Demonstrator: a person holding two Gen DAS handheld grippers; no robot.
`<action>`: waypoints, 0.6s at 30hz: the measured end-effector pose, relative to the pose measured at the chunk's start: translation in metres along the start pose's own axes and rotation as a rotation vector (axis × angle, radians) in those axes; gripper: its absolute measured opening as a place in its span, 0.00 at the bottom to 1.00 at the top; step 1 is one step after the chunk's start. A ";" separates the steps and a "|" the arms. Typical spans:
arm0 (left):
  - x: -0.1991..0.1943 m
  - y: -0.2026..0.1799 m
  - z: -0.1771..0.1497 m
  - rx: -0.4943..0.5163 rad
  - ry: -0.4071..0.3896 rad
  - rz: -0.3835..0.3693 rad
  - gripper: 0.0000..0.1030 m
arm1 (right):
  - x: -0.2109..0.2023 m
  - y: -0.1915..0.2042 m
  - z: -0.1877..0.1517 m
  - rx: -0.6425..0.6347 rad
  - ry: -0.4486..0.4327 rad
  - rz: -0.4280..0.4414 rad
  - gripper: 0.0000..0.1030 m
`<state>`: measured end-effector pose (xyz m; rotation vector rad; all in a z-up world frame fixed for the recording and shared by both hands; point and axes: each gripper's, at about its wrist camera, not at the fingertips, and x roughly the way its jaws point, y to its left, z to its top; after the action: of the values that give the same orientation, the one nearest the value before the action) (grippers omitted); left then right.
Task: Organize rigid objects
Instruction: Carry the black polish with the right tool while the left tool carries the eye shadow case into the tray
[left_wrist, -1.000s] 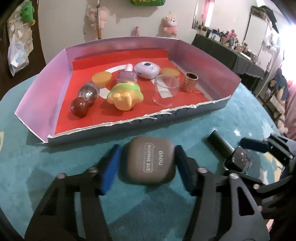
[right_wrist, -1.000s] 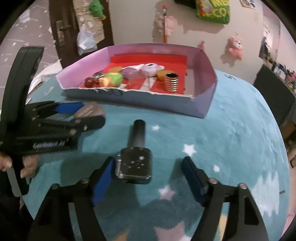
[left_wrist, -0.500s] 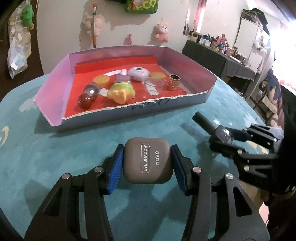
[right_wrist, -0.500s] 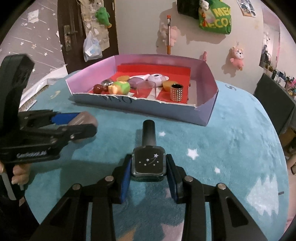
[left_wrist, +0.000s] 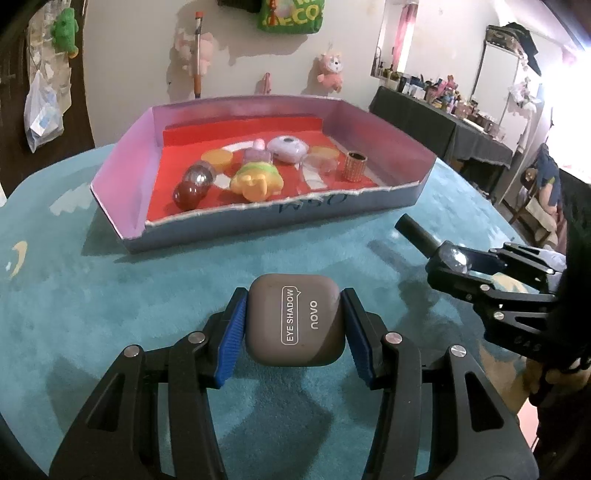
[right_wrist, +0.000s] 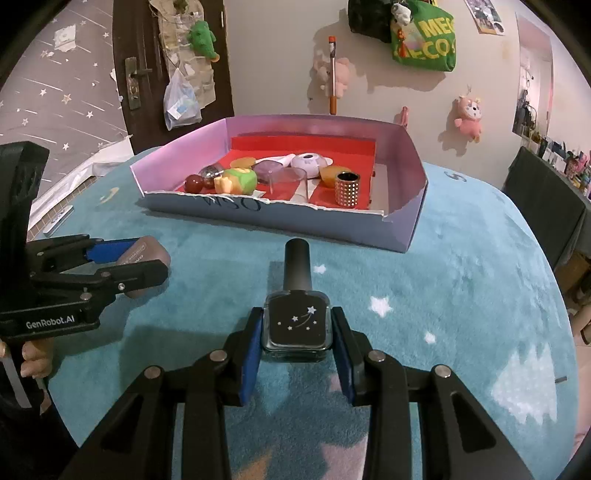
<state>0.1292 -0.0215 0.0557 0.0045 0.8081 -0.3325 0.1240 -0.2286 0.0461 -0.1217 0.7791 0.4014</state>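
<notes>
My left gripper (left_wrist: 293, 328) is shut on a brown eye shadow case (left_wrist: 294, 319) and holds it just above the teal table cover. From the right wrist view the same gripper (right_wrist: 122, 258) and case (right_wrist: 149, 251) sit at the left. My right gripper (right_wrist: 295, 332) is shut on a dark nail polish bottle (right_wrist: 297, 325) with star print, its black cap (right_wrist: 297, 264) pointing toward the box. In the left wrist view that bottle (left_wrist: 417, 234) pokes out of the right gripper (left_wrist: 448, 264). Beyond both stands a pink-walled box (left_wrist: 122, 184) with a red floor.
The box (right_wrist: 406, 166) holds a yellow-green toy (left_wrist: 256, 179), two balls (left_wrist: 188, 194), a clear cup (right_wrist: 286, 179), a gold studded cylinder (left_wrist: 355, 166) and a lilac case (left_wrist: 288, 147). A hand (right_wrist: 33, 354) grips the left tool. A cluttered dark table (left_wrist: 443, 122) stands far right.
The right gripper's fingers closed onto the nail polish bottle, which now sits between the pads off the cover. The left gripper drew back from the box and rose a little with the case.
</notes>
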 end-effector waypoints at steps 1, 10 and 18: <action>-0.004 0.001 0.005 0.001 -0.006 -0.006 0.47 | -0.001 0.000 0.000 0.003 -0.005 -0.002 0.37; -0.016 0.024 0.092 0.019 -0.049 -0.053 0.47 | -0.026 -0.018 0.058 0.038 -0.070 0.076 0.36; 0.066 0.061 0.168 0.013 0.132 -0.045 0.47 | 0.029 -0.052 0.160 -0.018 0.037 0.120 0.36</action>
<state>0.3088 -0.0046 0.1177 0.0207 0.9379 -0.3831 0.2686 -0.2268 0.1371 -0.0996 0.8216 0.5213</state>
